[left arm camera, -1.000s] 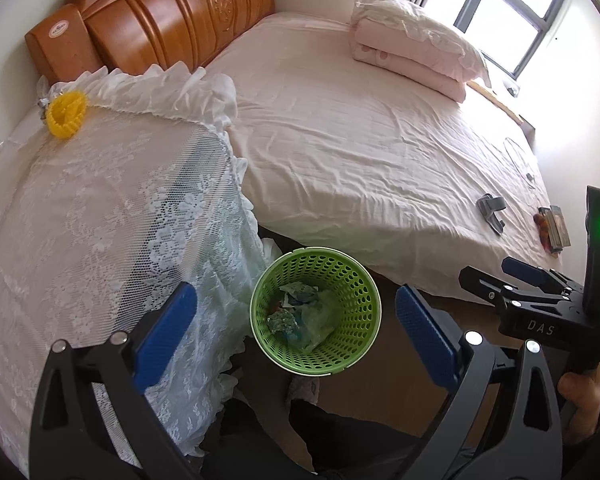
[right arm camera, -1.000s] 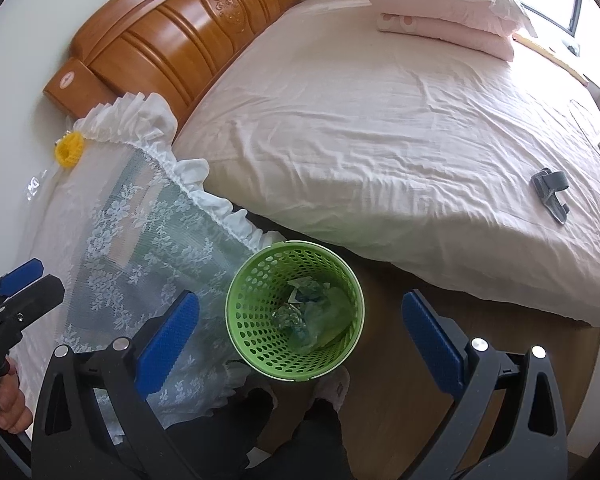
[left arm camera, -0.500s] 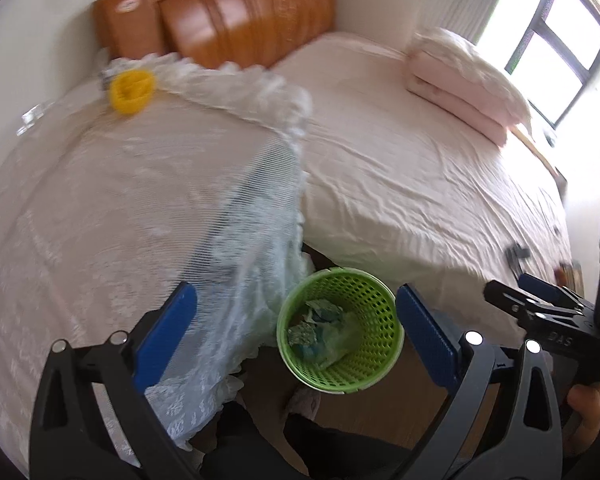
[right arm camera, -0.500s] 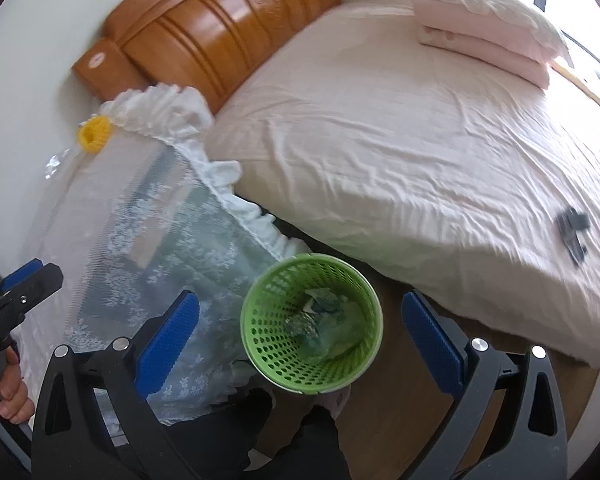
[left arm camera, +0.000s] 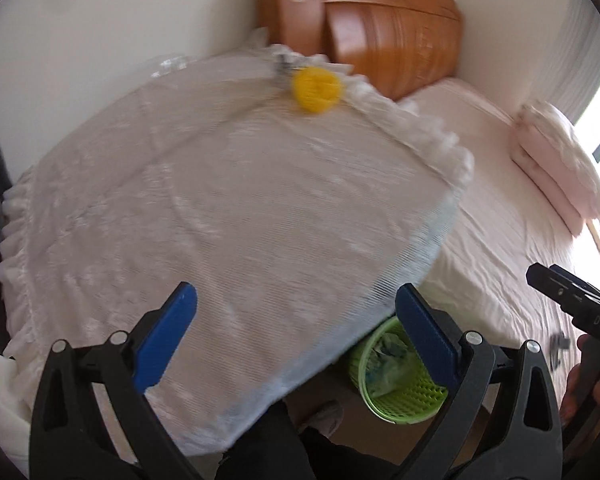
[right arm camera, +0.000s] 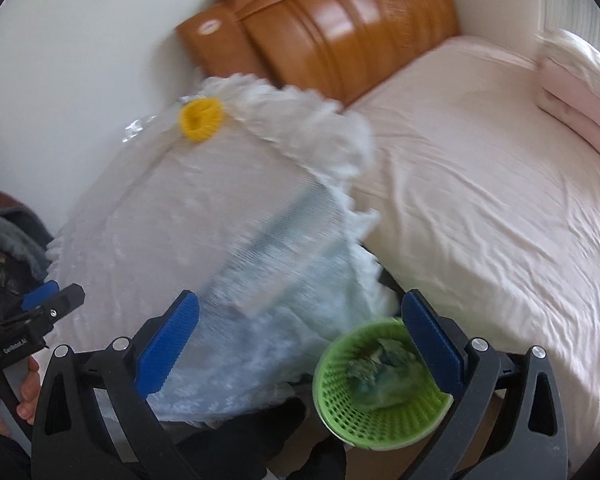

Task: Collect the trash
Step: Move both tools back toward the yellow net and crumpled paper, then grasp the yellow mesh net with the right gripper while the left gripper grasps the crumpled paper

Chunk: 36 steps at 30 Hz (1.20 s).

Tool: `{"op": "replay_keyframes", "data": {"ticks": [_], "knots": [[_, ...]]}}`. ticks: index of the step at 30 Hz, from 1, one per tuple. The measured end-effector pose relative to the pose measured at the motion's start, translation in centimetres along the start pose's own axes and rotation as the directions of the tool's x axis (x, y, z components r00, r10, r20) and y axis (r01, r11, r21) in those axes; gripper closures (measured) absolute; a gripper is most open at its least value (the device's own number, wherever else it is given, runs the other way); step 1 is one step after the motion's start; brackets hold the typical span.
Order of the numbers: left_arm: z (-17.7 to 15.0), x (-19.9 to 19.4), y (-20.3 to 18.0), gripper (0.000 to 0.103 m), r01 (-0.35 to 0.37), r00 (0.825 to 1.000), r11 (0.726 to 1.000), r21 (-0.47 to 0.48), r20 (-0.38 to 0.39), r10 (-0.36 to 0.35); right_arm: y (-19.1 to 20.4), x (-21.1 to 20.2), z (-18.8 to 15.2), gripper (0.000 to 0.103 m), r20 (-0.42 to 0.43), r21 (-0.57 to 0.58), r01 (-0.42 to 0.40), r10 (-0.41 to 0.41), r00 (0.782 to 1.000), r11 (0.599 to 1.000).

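A green mesh waste basket (right arm camera: 380, 392) stands on the floor between the lace-covered table and the bed, with crumpled greenish trash (right arm camera: 380, 372) inside; it also shows in the left wrist view (left arm camera: 396, 380), partly behind my right finger. A yellow ring-shaped object (left arm camera: 317, 89) lies at the far edge of the lace cloth, also in the right wrist view (right arm camera: 201, 118). Clear crumpled plastic (right arm camera: 140, 128) lies beside it near the wall. My left gripper (left arm camera: 296, 332) is open and empty above the cloth. My right gripper (right arm camera: 300, 340) is open and empty, above the basket's left side.
A white lace cloth (left arm camera: 220, 220) covers the table on the left. A pink bed (right arm camera: 480, 200) with a wooden headboard (right arm camera: 340, 28) fills the right, folded pink bedding (left arm camera: 556, 168) at its far end. Dark clothing (right arm camera: 4, 248) sits at the left edge.
Both grippers have swung left, from above the basket toward the lace-covered table. The basket has slid to the lower right of both views and the yellow object is nearer the centre. Both stay open.
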<state>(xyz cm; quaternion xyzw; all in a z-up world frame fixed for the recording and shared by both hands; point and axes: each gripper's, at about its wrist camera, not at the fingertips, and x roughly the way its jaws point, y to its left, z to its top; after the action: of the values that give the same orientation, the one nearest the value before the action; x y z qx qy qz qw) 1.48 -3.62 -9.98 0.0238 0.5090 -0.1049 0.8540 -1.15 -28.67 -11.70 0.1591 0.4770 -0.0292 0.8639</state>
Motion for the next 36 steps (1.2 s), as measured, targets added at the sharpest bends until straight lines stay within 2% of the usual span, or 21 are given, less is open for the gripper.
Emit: {"op": "replay_keyframes", "data": {"ticks": [8,15,18,21,25,31,32,34,36], "knots": [[5.1,3.0,6.0,0.008,-0.006,1.0,1.0,-0.02,-0.005,0.006,7.4,6.3,6.1,0.002,-0.033,-0.071,-0.023,0.021,0.999,0.997],[9.9,6.5,9.1,0.008,0.007,1.0,1.0,-0.001,-0.014,-0.007,11.4,11.4,10.4,0.003,-0.065,-0.11,-0.025,0.018,0.998,0.994],[11.0,7.5,10.3,0.008,0.016,1.0,1.0,-0.012,-0.02,-0.016,13.0,13.8,12.9,0.003,-0.056,-0.166,-0.011,0.001,0.998,0.986],[12.1,8.4,11.4,0.008,0.014,1.0,1.0,-0.015,-0.024,-0.014,14.2,16.3,15.5,0.003,-0.04,-0.23,-0.017,0.008,0.999,0.973],[13.1,9.0,12.6,0.008,0.015,1.0,1.0,-0.018,-0.024,-0.015,15.3,19.9,18.4,0.003,-0.024,-0.296,0.015,-0.023,0.999,0.955],[14.1,9.7,13.6,0.008,0.018,0.999,1.0,-0.021,-0.027,-0.018,15.8,24.4,20.8,0.003,-0.029,-0.344,0.069,-0.084,0.996,0.937],[14.2,9.9,13.7,0.008,0.021,0.999,1.0,-0.023,-0.03,-0.021,15.7,24.7,20.8,0.007,-0.029,-0.347,0.082,-0.098,0.995,0.934],[14.4,10.0,13.8,0.008,0.025,0.999,0.999,-0.022,-0.029,-0.026,15.4,25.0,20.9,0.039,-0.05,-0.339,0.088,-0.112,0.993,0.937],[14.7,10.2,13.7,0.008,0.029,0.999,0.999,-0.015,-0.027,-0.029,14.9,24.6,21.0,0.051,-0.055,-0.311,0.066,-0.087,0.995,0.948]]}}
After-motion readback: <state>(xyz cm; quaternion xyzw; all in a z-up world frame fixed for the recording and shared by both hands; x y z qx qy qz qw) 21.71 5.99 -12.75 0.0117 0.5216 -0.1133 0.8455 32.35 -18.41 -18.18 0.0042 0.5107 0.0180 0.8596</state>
